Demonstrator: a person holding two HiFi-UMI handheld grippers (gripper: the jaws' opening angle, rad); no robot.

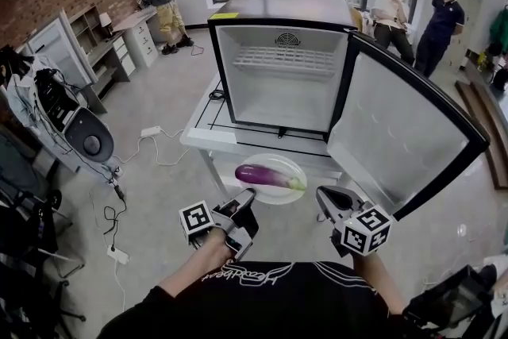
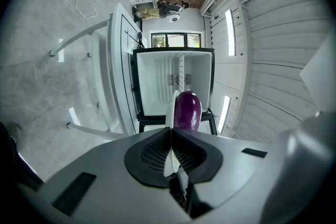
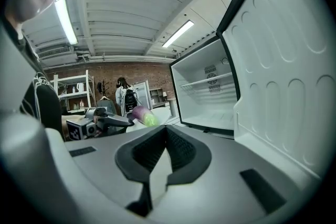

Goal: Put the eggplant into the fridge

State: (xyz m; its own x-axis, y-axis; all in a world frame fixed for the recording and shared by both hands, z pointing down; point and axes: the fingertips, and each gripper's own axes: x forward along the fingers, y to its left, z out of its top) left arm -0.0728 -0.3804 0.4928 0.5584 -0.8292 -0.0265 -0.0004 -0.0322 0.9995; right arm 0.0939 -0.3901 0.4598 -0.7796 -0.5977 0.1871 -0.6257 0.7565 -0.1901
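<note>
On the round white plate (image 1: 278, 197) at the table's front edge lies the long glossy purple eggplant (image 1: 270, 175), not yet gripped. The small black-framed white fridge (image 1: 282, 83) stands open behind it, evidently ready for loading. The left gripper (image 1: 248, 198) and right gripper (image 1: 324, 198) flank the plate, roughly level, both clenched on nothing.

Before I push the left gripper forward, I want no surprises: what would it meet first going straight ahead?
Most likely the eggplant: its purple end lies straight ahead of the shut left gripper, on the white plate. The plate's rim may come first; depth is unclear. The open fridge stands beyond.
</note>
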